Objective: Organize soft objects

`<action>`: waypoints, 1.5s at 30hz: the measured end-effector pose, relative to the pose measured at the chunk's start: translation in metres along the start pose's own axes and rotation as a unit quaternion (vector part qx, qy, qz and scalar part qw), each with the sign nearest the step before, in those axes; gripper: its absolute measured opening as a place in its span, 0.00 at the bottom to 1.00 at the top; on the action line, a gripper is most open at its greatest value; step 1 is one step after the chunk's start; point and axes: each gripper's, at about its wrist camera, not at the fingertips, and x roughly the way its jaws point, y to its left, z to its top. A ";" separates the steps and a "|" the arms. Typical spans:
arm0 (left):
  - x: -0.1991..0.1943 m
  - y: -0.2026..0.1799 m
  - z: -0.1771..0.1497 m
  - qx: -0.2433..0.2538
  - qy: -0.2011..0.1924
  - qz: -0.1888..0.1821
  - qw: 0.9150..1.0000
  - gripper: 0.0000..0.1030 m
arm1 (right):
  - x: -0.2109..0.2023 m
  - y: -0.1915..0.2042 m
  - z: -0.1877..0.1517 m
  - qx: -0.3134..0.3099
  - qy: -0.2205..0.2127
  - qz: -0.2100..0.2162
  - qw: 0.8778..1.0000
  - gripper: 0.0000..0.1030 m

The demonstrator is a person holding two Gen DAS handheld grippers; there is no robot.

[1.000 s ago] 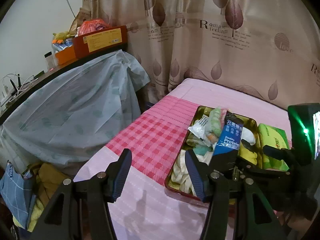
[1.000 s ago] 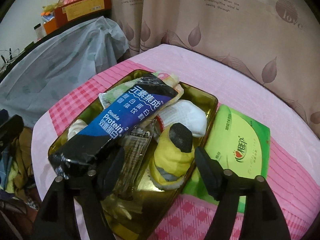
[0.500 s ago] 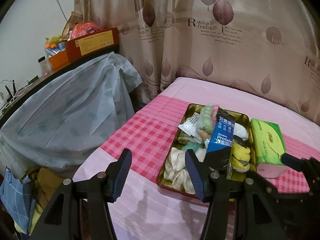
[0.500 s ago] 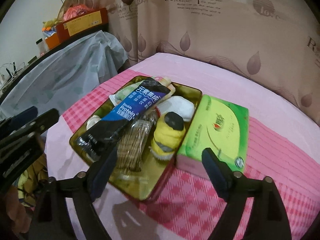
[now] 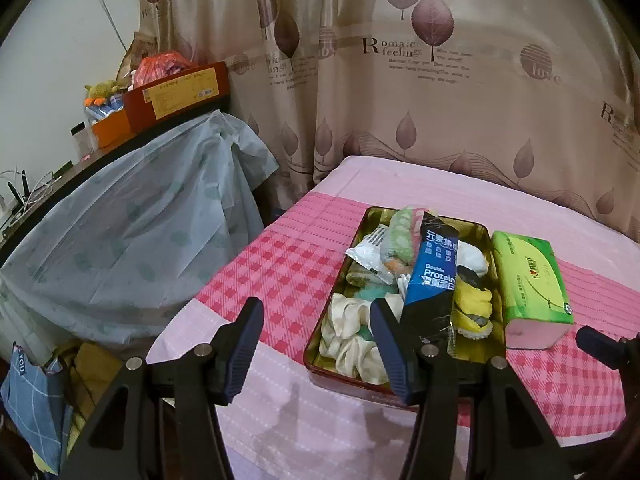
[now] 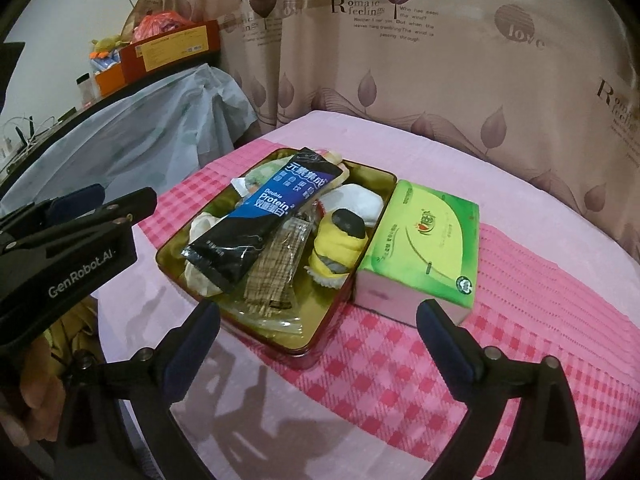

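Observation:
A gold tin (image 5: 460,222) with a red outer wall sits on the pink chequered bed, filled with soft things. A blue-and-black protein pouch (image 5: 434,268) lies on top, beside a yellow sock roll (image 5: 472,304) and cream cloth (image 5: 348,336). A green tissue pack (image 5: 528,276) touches the tin's right side. My left gripper (image 5: 316,320) stands open short of the tin's near left corner, holding nothing. In the right wrist view the pouch (image 6: 280,200), sock roll (image 6: 340,244), cracker packet (image 6: 276,264) and tissue pack (image 6: 432,236) lie ahead of my right gripper (image 6: 318,312). Its jaws are opening with nothing between them.
A leaf-print curtain (image 5: 440,100) hangs behind the bed. Left of the bed stands furniture under a pale blue sheet (image 5: 132,232), with boxes (image 5: 176,92) on top. Clothes (image 5: 36,392) are piled on the floor at the lower left. A hand (image 6: 28,400) shows under the left gripper.
My right gripper has drawn back from over the tin and spread wider. The pouch that lay against its left finger now rests in the tin. The left gripper has hardly moved.

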 end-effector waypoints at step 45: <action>0.001 -0.004 -0.002 0.009 0.003 -0.001 1.000 0.55 | 0.011 0.014 -0.006 -0.014 0.024 0.008 1.000 0.95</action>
